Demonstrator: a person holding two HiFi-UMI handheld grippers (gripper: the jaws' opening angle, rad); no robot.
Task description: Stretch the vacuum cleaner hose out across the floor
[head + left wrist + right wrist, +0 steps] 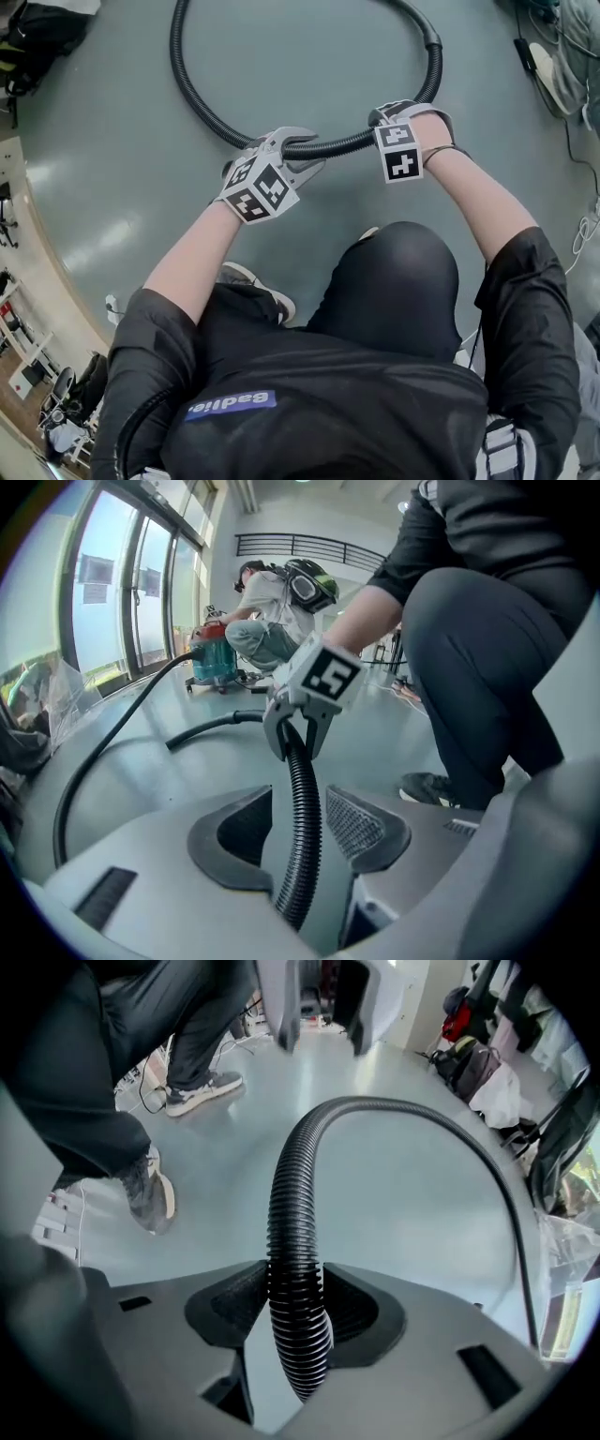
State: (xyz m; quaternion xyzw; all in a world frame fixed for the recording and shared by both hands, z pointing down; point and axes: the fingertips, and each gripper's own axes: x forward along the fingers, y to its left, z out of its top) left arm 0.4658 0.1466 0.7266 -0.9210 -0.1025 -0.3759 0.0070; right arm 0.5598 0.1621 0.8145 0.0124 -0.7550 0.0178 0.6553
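I've got the black ribbed vacuum cleaner hose (pixel 190 87) lying in a wide loop on the grey floor (pixel 103 178), with the near arc running through both grippers. Left gripper (pixel 298 152): jaws spread, with the hose passing between them and a clear gap to one pad, so there's no clamp. Right gripper (pixel 395 115): both pads pressed onto the hose, pinching it. The two sit near each other on the same stretch, in front of my knee. The teal canister vacuum cleaner (pixel 214 658) stands well apart, by the windows.
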